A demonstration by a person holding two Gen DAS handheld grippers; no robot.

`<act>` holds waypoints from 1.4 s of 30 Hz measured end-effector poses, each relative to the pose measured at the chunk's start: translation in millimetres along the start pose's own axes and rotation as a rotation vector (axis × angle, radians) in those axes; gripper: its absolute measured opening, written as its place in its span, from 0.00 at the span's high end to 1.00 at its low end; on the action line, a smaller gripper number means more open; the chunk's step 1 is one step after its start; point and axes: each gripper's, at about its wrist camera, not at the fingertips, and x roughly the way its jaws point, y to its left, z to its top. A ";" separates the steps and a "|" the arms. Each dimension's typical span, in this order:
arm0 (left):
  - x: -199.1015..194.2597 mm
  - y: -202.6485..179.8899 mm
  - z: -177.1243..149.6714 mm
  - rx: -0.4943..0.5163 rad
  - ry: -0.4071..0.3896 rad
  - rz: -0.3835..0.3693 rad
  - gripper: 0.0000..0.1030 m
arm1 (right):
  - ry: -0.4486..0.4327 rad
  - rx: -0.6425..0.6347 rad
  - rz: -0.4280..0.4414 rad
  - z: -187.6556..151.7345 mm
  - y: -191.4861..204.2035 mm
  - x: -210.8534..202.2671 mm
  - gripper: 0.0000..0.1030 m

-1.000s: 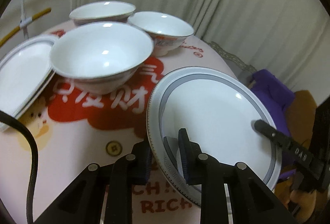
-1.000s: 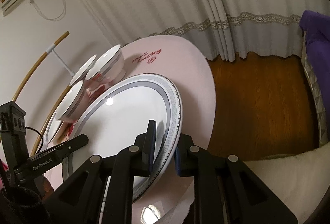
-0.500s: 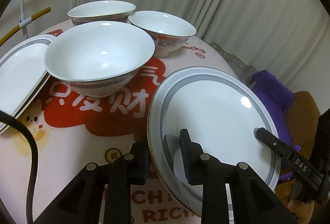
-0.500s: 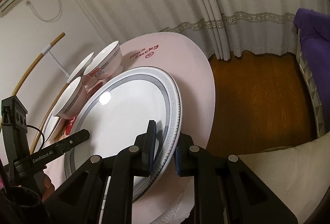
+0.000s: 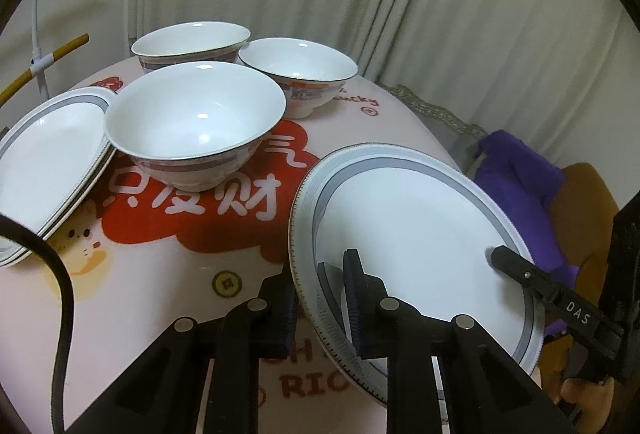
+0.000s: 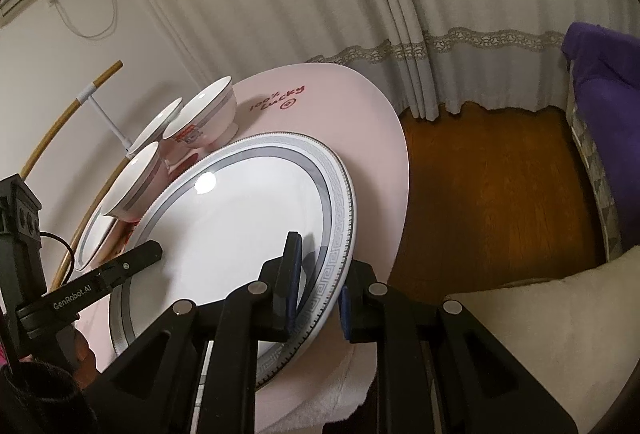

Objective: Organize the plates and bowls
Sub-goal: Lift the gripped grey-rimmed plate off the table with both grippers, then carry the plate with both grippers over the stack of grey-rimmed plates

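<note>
Left wrist view: the left gripper [image 5: 320, 298] is closing its jaws on the near rim of the large plate [image 5: 412, 238]; the stacked plates [image 5: 48, 162] lie far left.

Right wrist view: the right gripper [image 6: 318, 288] clamps the plate's opposite rim. The carry to the stack likely comes next, with both grips kept level.

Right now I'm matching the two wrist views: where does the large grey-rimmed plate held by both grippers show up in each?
Left wrist view: the large plate fills the lower right, with its near rim between the fingers.
Right wrist view: it sits centre-left, lower rim clamped.
Shared landmark: the bowl with the red label, just beyond the plate.
</note>
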 end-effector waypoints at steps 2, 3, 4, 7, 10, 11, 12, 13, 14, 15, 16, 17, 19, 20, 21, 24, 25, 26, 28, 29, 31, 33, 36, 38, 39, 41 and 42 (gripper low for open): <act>-9.4 0.3 -4.0 0.008 -0.008 -0.002 0.84 | -0.005 0.004 0.004 -2.4 2.9 -6.7 0.84; -14.9 1.5 -5.6 0.008 -0.012 -0.006 0.84 | -0.005 0.003 0.004 -2.9 4.4 -9.0 0.84; -19.7 2.8 -7.5 0.009 -0.015 -0.009 0.84 | -0.009 0.004 0.006 -4.1 6.2 -12.4 0.84; -35.9 6.8 -13.1 0.007 -0.022 -0.014 0.84 | -0.014 -0.001 0.013 -7.2 13.2 -21.3 0.84; -57.2 9.9 -18.3 0.008 -0.044 -0.015 0.84 | -0.027 -0.011 0.019 -12.9 24.0 -33.4 0.84; -65.2 11.5 -19.9 0.008 -0.053 -0.016 0.84 | -0.031 -0.014 0.022 -14.2 26.7 -36.9 0.84; -70.7 13.0 -20.7 0.006 -0.059 -0.016 0.84 | -0.032 -0.018 0.024 -14.6 29.3 -39.6 0.84; -78.4 15.5 -21.9 0.000 -0.069 -0.017 0.84 | -0.037 -0.024 0.026 -15.6 34.1 -43.4 0.84; -87.0 18.0 -23.6 -0.002 -0.080 -0.017 0.84 | -0.044 -0.031 0.030 -16.3 39.7 -47.5 0.84; -96.9 21.5 -26.2 -0.005 -0.089 -0.018 0.84 | -0.049 -0.037 0.032 -16.7 44.6 -50.6 0.84; -104.5 24.8 -27.7 -0.009 -0.098 -0.019 0.84 | -0.055 -0.044 0.035 -17.1 50.6 -54.3 0.84; -115.9 30.3 -30.0 -0.014 -0.112 -0.016 0.84 | -0.063 -0.052 0.042 -17.2 57.7 -58.4 0.84; -134.1 41.2 -34.0 -0.028 -0.135 -0.013 0.84 | -0.071 -0.068 0.053 -18.2 70.5 -63.7 0.84; -142.1 47.3 -36.4 -0.031 -0.147 -0.008 0.84 | -0.074 -0.077 0.060 -18.5 78.8 -65.6 0.84; -148.9 52.6 -38.7 -0.034 -0.155 -0.003 0.84 | -0.076 -0.081 0.067 -18.6 85.0 -66.6 0.84; -172.1 75.6 -46.2 -0.060 -0.179 0.014 0.84 | -0.085 -0.107 0.090 -20.8 111.2 -67.2 0.84; -178.2 82.9 -47.7 -0.065 -0.184 0.023 0.84 | -0.083 -0.120 0.103 -22.0 123.1 -64.8 0.84; -186.4 91.9 -50.5 -0.073 -0.193 0.033 0.85 | -0.081 -0.126 0.111 -24.0 130.9 -62.9 0.84; -200.9 108.9 -53.6 -0.084 -0.213 0.053 0.85 | -0.072 -0.145 0.128 -26.3 148.2 -56.6 0.83; -207.9 117.9 -55.4 -0.090 -0.221 0.062 0.85 | -0.069 -0.151 0.138 -27.7 157.4 -52.9 0.83; -220.1 135.8 -58.6 -0.105 -0.233 0.077 0.85 | -0.066 -0.165 0.153 -29.6 172.9 -46.4 0.83; -229.4 152.1 -60.6 -0.120 -0.243 0.088 0.85 | -0.058 -0.178 0.170 -30.6 190.1 -38.0 0.83; -245.2 175.5 -66.8 -0.141 -0.260 0.111 0.85 | -0.045 -0.199 0.190 -32.0 214.6 -24.4 0.83; -251.3 192.6 -68.3 -0.154 -0.263 0.125 0.85 | -0.031 -0.209 0.203 -33.1 230.2 -12.9 0.83; -252.7 199.0 -69.8 -0.160 -0.262 0.132 0.85 | -0.027 -0.212 0.208 -33.6 235.0 -8.7 0.83; -256.0 214.7 -72.5 -0.170 -0.259 0.147 0.85 | -0.012 -0.217 0.218 -31.7 247.6 5.0 0.83; -256.2 219.9 -73.5 -0.175 -0.257 0.151 0.85 | -0.003 -0.221 0.222 -31.6 254.2 12.8 0.83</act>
